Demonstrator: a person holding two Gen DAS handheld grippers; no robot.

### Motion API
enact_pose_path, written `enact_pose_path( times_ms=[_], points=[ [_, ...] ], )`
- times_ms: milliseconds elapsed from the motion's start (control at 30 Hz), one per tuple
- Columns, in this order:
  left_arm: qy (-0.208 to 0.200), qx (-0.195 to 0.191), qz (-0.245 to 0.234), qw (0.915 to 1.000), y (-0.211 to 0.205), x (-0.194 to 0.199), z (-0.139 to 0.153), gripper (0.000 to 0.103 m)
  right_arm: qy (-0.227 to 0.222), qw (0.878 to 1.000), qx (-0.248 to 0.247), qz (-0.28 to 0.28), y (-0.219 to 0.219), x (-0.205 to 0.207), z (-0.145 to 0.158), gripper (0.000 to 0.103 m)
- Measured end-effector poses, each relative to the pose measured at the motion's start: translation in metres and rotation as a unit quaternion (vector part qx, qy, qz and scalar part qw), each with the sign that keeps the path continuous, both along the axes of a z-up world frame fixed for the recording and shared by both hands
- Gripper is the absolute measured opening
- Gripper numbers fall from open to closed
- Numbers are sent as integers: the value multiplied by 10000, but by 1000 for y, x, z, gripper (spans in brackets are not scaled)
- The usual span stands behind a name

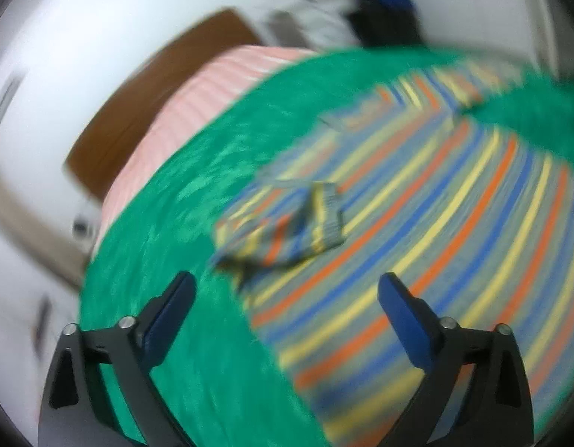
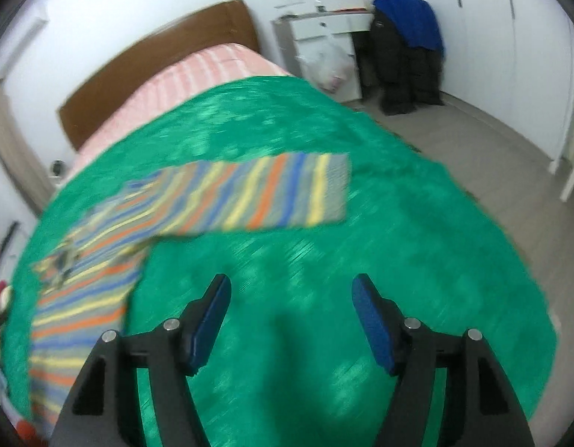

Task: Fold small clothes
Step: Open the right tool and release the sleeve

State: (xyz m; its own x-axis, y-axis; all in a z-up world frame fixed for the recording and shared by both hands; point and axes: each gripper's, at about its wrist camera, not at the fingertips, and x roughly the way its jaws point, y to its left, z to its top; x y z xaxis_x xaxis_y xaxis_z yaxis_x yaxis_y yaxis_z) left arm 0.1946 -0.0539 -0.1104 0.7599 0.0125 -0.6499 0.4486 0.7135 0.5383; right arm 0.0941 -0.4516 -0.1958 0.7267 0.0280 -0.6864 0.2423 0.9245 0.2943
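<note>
Both claws, left claw [image 1: 286, 279] and right claw [image 2: 291, 279], were wide open (holding nothing) above the stripy shirt [image 2: 227, 193] on the green blanket [image 2: 399, 242].

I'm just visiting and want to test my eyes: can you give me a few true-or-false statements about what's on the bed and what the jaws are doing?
1. The striped garment lies on a green blanket. True.
2. The right gripper is clamped on the garment. False: its jaws are open over bare blanket.
3. One sleeve stretches out flat toward the right in the right wrist view. True.
4. The left gripper holds a sock. False: its jaws are open and empty.
5. The headboard is white. False: it is brown.
</note>
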Motion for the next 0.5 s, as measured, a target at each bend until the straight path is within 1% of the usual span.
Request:
enact_pose_path(
  times_ms=[33, 100, 133, 167, 200, 233, 267, 300, 333, 367, 400, 433, 467, 500],
  points=[
    [145, 224, -43, 9996, -8, 15, -12, 83, -49, 10000, 52, 59, 5, -4, -2, 67],
    [593, 727, 55, 9956, -20, 57, -51, 78, -145, 9997, 128, 161, 18, -15, -8, 67],
    [706, 839, 136, 9939, -22, 72, -64, 78, -211, 9995, 113, 207, 25, -20, -13, 67],
    [735, 881, 181, 9932, -23, 79, -71, 78, -280, 9993, 51, 241, 30, -25, -17, 67],
    [655, 782, 195, 9946, -24, 89, -77, 78, -322, 9991, -48, 260, 36, -31, -22, 67],
    [590, 667, 183, 9959, -24, 92, -77, 69, -310, 9991, -125, 273, 39, -32, -28, 67],
    [598, 460, 180, 9970, -24, 98, -75, 57, -240, 9990, -101, 352, 43, -30, -32, 67],
    [883, 156, 267, 9956, -22, 107, -73, 9, -233, 9987, -53, 444, 46, -30, -32, 67],
    [1029, 41, 391, 9939, -18, 109, -72, 5, -286, 9982, -73, 518, 50, -31, -29, 67],
    [1087, -189, 550, 9924, -15, 111, -67, 5, -355, 9978, -157, 542, 52, -31, -27, 67],
    [1059, -592, 666, 9904, -4, 112, -55, 5, -441, 9971, -245, 577, 55, -31, -25, 67],
    [1016, -1033, 872, 9856, 13, 112, -40, 5, -483, 9967, -257, 602, 56, -32, -25, 67],
    [965, -1317, 1027, 9812, 27, 113, -29, 5, -498, 9965, -252, 615, 56, -32, -25, 67],
    [849, -1877, 1372, 9689, 58, 113, -11, 5, -495, 9966, -245, 617, 56, -32, -26, 67]
  ],
)
